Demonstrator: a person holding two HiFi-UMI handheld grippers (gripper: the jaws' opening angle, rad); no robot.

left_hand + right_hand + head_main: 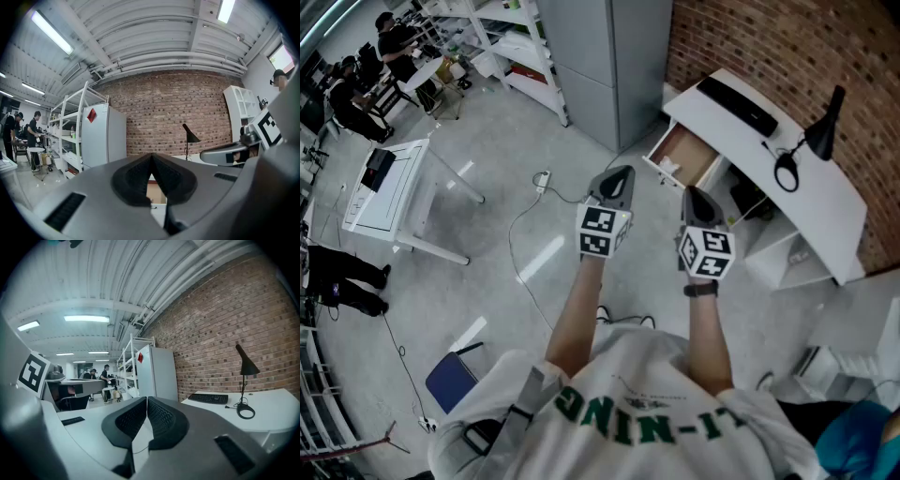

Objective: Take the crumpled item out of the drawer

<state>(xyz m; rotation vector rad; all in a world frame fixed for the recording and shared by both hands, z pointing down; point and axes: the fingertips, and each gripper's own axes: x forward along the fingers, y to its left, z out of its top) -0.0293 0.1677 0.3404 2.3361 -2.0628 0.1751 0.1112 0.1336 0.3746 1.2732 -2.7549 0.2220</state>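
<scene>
I see the item (667, 169) only in the head view, as a small pale lump inside the open drawer (692, 153), close to the drawer's front edge on its left side. It is too small for me to tell more. The drawer's brown bottom is otherwise bare and stands pulled out from under the white desk (797, 192).

Both grippers hang in the air short of the drawer, side by side and apart from it. My left gripper (622, 174) points toward the drawer's front. In its own view the left gripper (151, 160) has its jaws pressed together at the tips with nothing between them, and the drawer's wood (155, 191) shows through the slit below. My right gripper (691, 193) sits just beside it, nearer the desk. Its own view shows the right gripper (146, 402) with jaws closed tight and empty.

On the desk lie a keyboard (737, 105) and a black lamp (823, 124), against the brick wall (787, 47). A grey cabinet (600, 56) stands left of the desk.
</scene>
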